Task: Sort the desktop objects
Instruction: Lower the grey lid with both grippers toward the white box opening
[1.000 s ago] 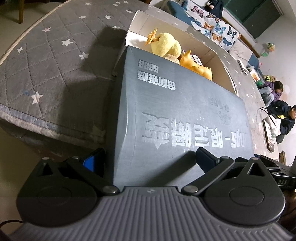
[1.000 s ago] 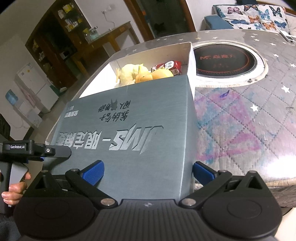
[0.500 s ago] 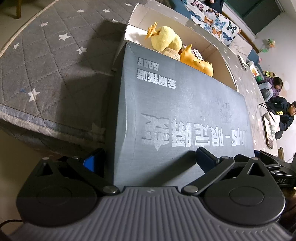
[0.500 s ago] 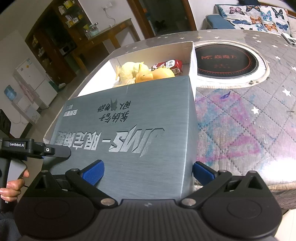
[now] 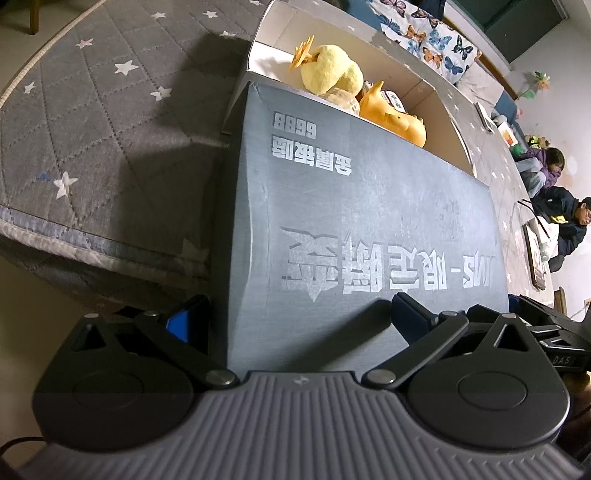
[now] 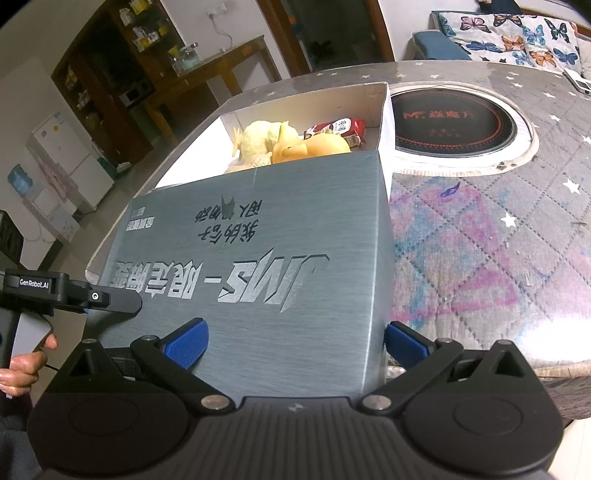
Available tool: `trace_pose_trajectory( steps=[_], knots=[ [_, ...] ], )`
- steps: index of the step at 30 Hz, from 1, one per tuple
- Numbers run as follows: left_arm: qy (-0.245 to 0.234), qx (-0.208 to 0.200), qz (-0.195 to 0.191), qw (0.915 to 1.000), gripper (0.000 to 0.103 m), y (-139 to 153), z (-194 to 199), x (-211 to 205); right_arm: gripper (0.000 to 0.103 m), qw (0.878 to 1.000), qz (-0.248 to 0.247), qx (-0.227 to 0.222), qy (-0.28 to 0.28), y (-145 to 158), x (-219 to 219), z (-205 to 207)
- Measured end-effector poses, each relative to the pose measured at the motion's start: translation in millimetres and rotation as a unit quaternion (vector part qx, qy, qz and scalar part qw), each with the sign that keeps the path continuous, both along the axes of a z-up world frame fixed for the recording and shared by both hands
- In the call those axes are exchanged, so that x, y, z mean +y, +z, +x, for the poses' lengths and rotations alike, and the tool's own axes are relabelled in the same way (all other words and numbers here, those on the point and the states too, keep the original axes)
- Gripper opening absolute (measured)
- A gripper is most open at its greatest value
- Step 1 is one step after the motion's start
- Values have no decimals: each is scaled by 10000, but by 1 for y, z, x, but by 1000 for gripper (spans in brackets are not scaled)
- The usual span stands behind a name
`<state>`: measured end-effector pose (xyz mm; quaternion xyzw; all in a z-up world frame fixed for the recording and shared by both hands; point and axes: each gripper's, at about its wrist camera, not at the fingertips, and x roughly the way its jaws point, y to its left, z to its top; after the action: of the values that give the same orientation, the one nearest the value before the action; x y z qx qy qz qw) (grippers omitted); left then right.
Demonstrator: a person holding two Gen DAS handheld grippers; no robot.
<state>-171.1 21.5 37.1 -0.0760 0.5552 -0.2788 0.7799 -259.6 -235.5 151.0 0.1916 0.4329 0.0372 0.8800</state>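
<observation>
A dark grey box lid (image 5: 369, 229) with silver lettering lies over the near part of a white-lined box (image 5: 439, 99), which shows in the right wrist view too (image 6: 382, 110). In the uncovered far part lie a yellow plush toy (image 5: 328, 72), an orange toy (image 5: 391, 116) and a red snack packet (image 6: 338, 127). My left gripper (image 5: 295, 321) straddles the lid's near left corner, one finger outside the left side wall and one on top. My right gripper (image 6: 295, 341) straddles the lid (image 6: 251, 258) at its near right corner the same way. Neither pair of fingers closes on anything.
The box sits on a round table with a grey star-patterned quilted cover (image 5: 92, 122). An induction hob (image 6: 452, 125) is set in the table right of the box. A sofa with a butterfly cover (image 6: 517, 33) and seated people (image 5: 561, 221) lie beyond.
The lid has slid a little farther over the box, so slightly less of the toys shows. Both grippers moved forward with it.
</observation>
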Motion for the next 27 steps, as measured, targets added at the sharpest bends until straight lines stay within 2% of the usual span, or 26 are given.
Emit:
trace_pose_trajectory(
  steps=[13, 27],
  knots=[
    [-163, 149, 194, 9996, 103, 2, 7, -5, 103, 10000, 61, -29, 30, -4, -6, 4],
    [-706, -88, 512, 9962, 103, 9, 9, -18, 103, 9997, 227, -23, 75, -7, -16, 17]
  ],
)
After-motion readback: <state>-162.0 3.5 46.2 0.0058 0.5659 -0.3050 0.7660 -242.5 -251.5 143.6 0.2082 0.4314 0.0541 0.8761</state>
